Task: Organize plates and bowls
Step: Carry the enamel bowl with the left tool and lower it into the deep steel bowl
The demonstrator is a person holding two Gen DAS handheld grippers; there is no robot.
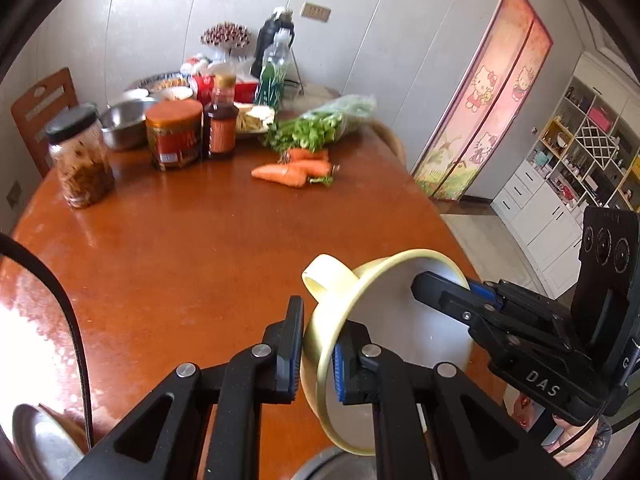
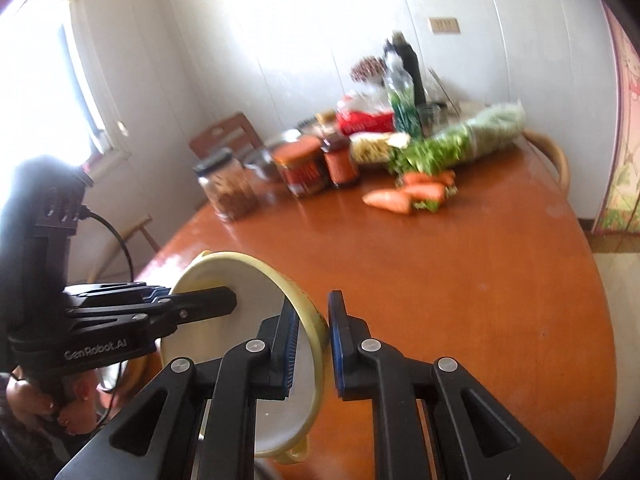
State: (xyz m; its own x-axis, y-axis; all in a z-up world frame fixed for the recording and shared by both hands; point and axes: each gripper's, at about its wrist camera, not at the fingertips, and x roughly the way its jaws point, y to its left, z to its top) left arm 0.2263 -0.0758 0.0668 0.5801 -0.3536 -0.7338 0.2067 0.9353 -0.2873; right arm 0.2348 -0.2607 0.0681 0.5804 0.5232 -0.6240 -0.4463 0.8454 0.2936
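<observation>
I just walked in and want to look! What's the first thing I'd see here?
You'd first see a pale yellow bowl with a handle, held up over the near edge of the round wooden table. The left hand-held gripper and the right hand-held gripper each pinch its rim from opposite sides. Farther back lie bright orange carrots, beside jars and leafy greens.

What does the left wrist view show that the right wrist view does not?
Only the left wrist view: a shelving unit and the cartoon-cat door. Only the right wrist view: a bright window. Both: the yellow-rimmed bowl clamped by the left claw and the right claw, plus the carrots on the table.
</observation>
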